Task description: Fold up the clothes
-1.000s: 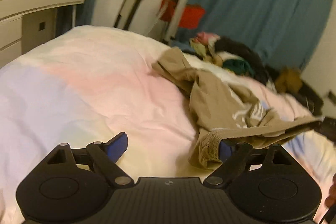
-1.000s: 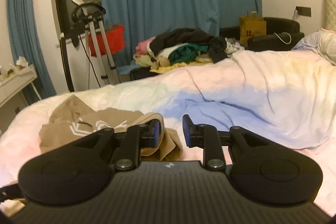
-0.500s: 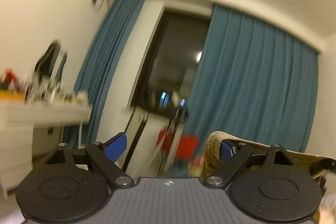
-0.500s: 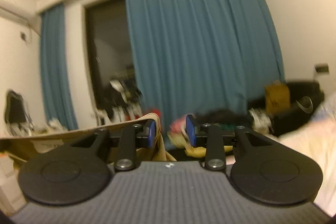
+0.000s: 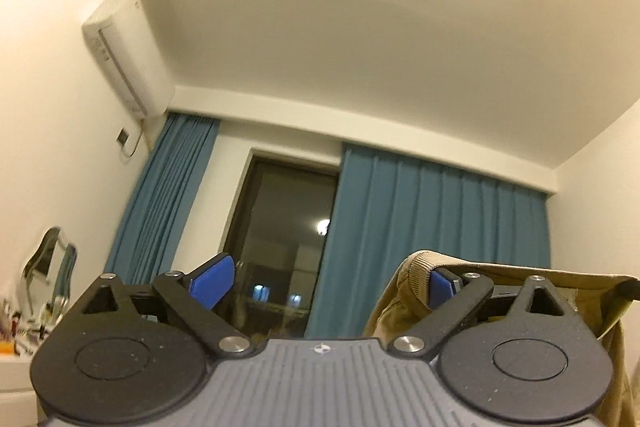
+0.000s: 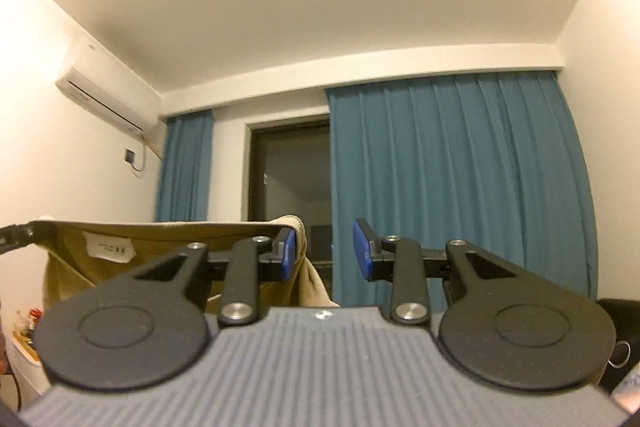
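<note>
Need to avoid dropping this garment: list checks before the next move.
1. Tan ribbed-hem garment hooked on left gripper: ok.
2. Garment hooked on right gripper: ok.
3. Jaws clamped on fabric: not ok; both stand open, cloth only drapes over one finger each.
4. Top edge stretched between grippers: ok.
5. Landing surface below: cannot tell; both cameras face the ceiling and blue pleated curtains.

Both wrist views are tilted up and forward along the fingers, from low and well back, at the ceiling (image 5: 360,27), blue curtains (image 6: 460,187) and dark window (image 5: 288,227) ahead, which are shared, with the air conditioner (image 6: 104,95) seen up-left of each gripper.
</note>
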Demonstrator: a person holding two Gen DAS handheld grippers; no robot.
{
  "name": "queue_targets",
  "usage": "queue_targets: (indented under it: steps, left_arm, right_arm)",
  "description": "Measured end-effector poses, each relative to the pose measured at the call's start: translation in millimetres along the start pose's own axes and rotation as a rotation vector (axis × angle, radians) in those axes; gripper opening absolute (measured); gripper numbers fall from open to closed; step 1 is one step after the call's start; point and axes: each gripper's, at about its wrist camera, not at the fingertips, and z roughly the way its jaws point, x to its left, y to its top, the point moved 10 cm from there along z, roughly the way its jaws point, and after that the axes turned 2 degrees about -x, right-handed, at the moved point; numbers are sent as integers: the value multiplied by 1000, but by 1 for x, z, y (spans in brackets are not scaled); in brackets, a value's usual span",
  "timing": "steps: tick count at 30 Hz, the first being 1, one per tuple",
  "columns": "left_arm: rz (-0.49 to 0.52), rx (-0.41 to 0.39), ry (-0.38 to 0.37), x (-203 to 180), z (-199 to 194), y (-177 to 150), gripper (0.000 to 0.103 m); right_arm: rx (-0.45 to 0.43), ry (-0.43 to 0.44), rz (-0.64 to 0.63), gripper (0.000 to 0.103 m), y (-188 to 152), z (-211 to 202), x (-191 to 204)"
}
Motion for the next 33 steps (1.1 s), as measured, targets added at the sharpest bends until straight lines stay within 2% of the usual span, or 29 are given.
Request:
queue_targets:
  steps: [2,4,8,13,18,20,24,27,31,33]
  left_arm:
    - [-5,26,-16,-3,7,2,100]
    - [-22,74,-26,-3,17,-11,100]
    - [-70,195,-43,9,44,-74,100]
    - [-127,379,-38,36,93,-196,100]
    - [-156,516,24,56,167,-304,100]
    - [-144,543,61,62,204,-341,100]
    - [-85,532,123,68,271,-413,100]
    - [-15,543,153,69,324,-489,100]
    - [47,619,172,71,396,-620,100]
    - [53,672,180,79,420,-687,100]
  right_arm:
    - [14,1,-16,33,6,0,-1]
    - [44,2,-25,33,1,-1,-2]
    - [141,-21,-17,33,-46,11,-15]
    - [278,-75,8,33,-136,45,-40]
    - [388,-134,44,33,-227,109,-71]
    - [412,-158,51,33,-261,138,-83]
    - [445,-209,71,33,-337,196,-112]
    - [473,-254,64,33,-406,242,-135]
    - [538,-295,62,33,-511,294,-164]
    - [578,-301,63,33,-567,313,-176]
